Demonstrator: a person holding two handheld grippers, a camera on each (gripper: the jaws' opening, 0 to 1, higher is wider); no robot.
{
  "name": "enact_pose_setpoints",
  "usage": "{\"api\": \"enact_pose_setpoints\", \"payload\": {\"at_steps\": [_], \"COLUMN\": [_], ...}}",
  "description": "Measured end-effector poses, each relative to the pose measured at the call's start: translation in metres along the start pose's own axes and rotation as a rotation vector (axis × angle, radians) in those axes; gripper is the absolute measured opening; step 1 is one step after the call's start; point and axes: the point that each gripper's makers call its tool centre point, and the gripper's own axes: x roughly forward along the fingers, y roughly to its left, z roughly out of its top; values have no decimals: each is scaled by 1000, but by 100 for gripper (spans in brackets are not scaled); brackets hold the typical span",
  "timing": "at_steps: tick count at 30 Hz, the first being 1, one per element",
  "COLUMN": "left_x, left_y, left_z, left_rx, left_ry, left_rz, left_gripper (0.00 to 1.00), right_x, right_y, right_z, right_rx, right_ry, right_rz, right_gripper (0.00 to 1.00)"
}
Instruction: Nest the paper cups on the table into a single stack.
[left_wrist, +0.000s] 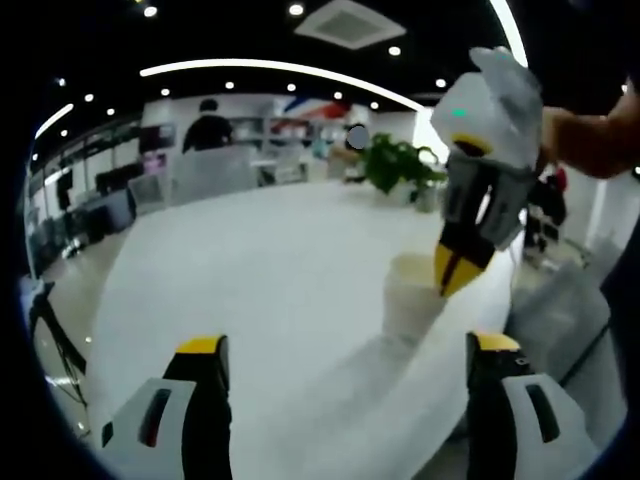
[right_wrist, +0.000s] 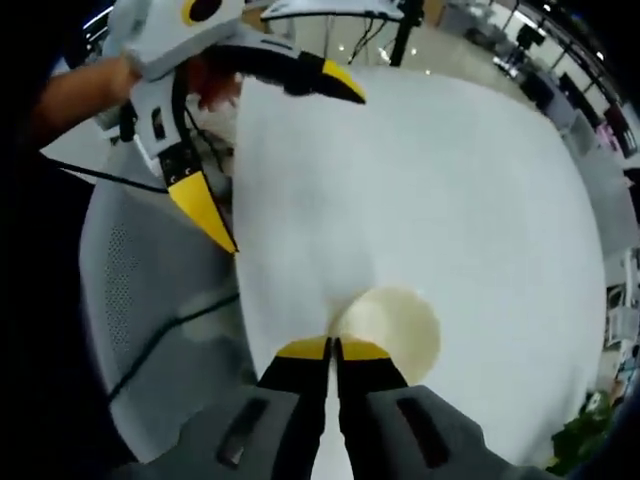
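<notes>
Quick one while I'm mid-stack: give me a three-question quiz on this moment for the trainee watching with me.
1. True or false: the left gripper has its jaws spread wide apart.
2. Pick one: the right gripper meets the paper cup at A) its rim, B) its base, C) nowhere, it hangs well clear.
3. Fill in: near the far end of the white table stands a potted ____.

Key: 1 true. 2 A; the jaws are closed together at the rim. 3 plant.
</notes>
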Motion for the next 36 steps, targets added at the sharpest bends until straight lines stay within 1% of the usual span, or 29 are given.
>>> {"api": "enact_pose_setpoints", "payload": {"at_steps": [5,7,8,9,10,11,13,14,16,18,19,20,21,22,23,25,27,28,30,31,32,33,35,36], "left_x": [2,2,3,3,3,3,2,2,1,2,2,3,5,7,10,15,20,22,28,30,31,32,35,36], "left_y": [-2,-3,-3,-3,-3,-3,-2,-1,-1,-1,-1,0,1,0,-1,-6,-13,-16,-24,-28,-34,-35,-37,-38], "left_z": [1,1,1,2,2,3,4,4,5,4,4,3,3,2,0,-3,-6,-8,-13,-16,-20,-20,-17,-18], "left_rx": [6,7,8,9,9,9,8,6,4,6,4,4,8,9,8,10,21,24,34,59,110,127,104,95], "left_ry": [1,2,2,2,2,0,-7,-7,-6,-7,-8,-12,-17,-20,-21,-19,-22,-22,-13,-3,28,34,19,20], "left_rz": [-7,-10,-11,-12,-13,-12,-5,-6,-7,-8,-9,0,9,11,12,7,-4,-6,-13,-25,-53,-55,-62,-65], "left_gripper": [99,99,99,99,99,100,100,100,100,100,100,100,100,100,100,100,100,100,100,100,100,100,100,100], "right_x": [-1,-2,-3,-4,-7,-12,-21,-28,-37,-46,-49,-52,-54,-56,-54,-50,-48,-46,-45,-44,-44,-45,-42,-38], "right_y": [0,-4,-4,0,0,-2,-7,-9,-11,-12,-14,-15,-15,-14,-15,-15,-15,-13,-15,-17,-19,-19,-22,-23], "right_z": [1,4,6,9,11,14,16,18,17,15,16,17,17,16,10,-1,-9,-12,-18,-22,-25,-26,-35,-39], "right_rx": [9,-7,-11,16,25,33,38,40,66,95,101,112,111,109,136,200,259,275,322,352,389,401,449,466], "right_ry": [-55,-100,-120,-162,-193,-234,-286,-333,-389,-463,-508,-584,-638,-684,-713,-749,-806,-825,-884,-905,-944,-957,-999,-997], "right_rz": [4,-15,-9,20,25,22,6,-2,1,8,-4,-24,-30,-39,-56,-68,-84,-80,-128,-148,-168,-178,-226,-236], "right_gripper": [0,6,11,16,21,29,38,43,49,54,60,68,74,78,81,82,86,87,87,87,87,88,90,90]}}
